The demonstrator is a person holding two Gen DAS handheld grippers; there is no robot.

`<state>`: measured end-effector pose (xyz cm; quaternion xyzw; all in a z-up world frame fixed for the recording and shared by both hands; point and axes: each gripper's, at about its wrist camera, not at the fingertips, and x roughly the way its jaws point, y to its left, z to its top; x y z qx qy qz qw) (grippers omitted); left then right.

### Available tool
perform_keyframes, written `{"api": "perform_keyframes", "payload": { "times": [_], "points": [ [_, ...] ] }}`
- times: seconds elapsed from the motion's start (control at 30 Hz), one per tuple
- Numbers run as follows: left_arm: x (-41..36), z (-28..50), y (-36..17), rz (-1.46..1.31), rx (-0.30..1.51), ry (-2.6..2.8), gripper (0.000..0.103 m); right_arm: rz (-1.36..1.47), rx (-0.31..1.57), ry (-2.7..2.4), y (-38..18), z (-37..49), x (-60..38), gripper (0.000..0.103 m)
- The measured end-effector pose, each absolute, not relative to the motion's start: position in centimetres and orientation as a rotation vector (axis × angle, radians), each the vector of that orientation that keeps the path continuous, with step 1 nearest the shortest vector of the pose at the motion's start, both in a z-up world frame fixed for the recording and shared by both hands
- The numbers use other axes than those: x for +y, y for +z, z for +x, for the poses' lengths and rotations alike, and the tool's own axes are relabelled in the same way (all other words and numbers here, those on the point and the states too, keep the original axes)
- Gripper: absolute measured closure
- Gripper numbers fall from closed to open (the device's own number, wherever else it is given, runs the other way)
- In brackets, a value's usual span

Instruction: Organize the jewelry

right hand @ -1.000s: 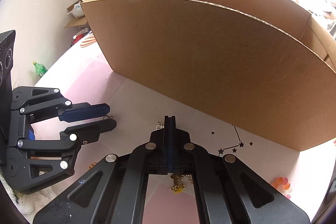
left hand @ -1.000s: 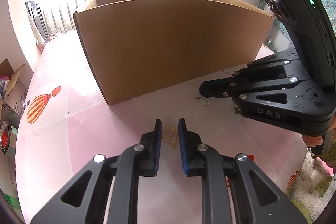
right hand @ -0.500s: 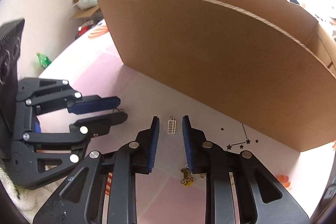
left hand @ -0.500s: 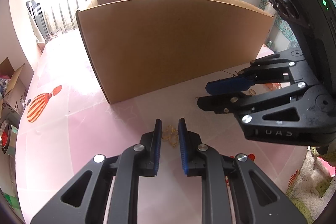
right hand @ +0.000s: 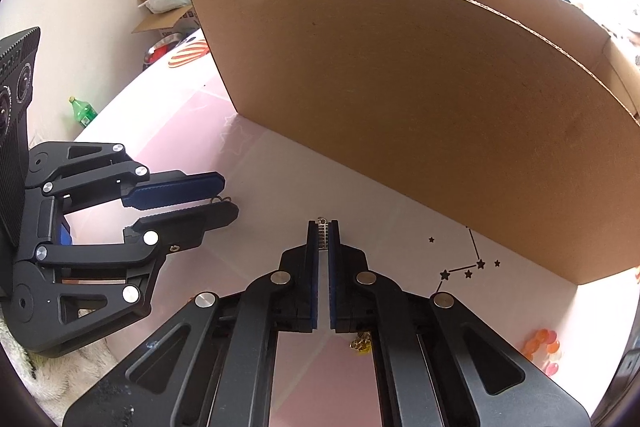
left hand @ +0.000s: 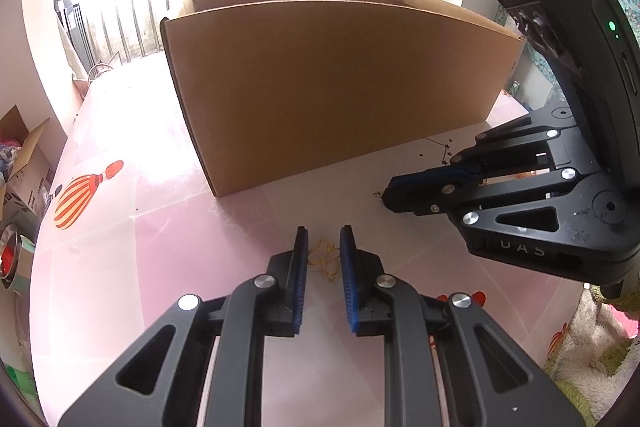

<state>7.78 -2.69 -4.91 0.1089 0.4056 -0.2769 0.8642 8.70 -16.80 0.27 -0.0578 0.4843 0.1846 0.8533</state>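
Right claw (right hand: pixel 323 239) clamped on a small silver earring (right hand: pixel 322 235) at the worktop (right hand: pixel 280 187), before the cardboard box (right hand: pixel 400 99); lift straight up, gently. Left claw (left hand: pixel 323 251), slightly apart, straddles the gold chain (left hand: pixel 325 257).

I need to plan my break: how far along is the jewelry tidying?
Nothing looks finished; the cardboard box's inside is hidden. In hand: right gripper shut on a silver earring. Left: gold chain between the open left gripper, and another gold piece on the table.
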Motion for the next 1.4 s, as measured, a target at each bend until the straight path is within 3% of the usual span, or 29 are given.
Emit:
{"api": "perform_keyframes", "payload": {
  "times": [0.5,0.83,0.97,1.17,1.4],
  "points": [
    [-2.4,6.8,-2.9,0.238,0.802,-0.568,0.087,-0.063,0.936,0.419,4.4,7.0,-19.8,0.101],
    [-2.7,8.3,7.5,0.182,0.582,-0.688,0.087,-0.022,0.689,0.449,13.7,8.2,-24.2,0.101],
    [-5.0,13.2,8.2,0.158,0.651,-0.727,0.087,0.019,0.791,0.459,13.3,13.0,-26.3,0.101],
    [-9.9,20.8,5.3,0.128,0.912,-0.771,0.087,0.068,1.003,0.483,10.2,18.6,-27.8,0.101],
    [-11.1,24.6,2.3,0.073,1.090,-0.690,0.086,0.115,1.084,0.482,8.2,21.3,-29.1,0.100]
  ]
}}
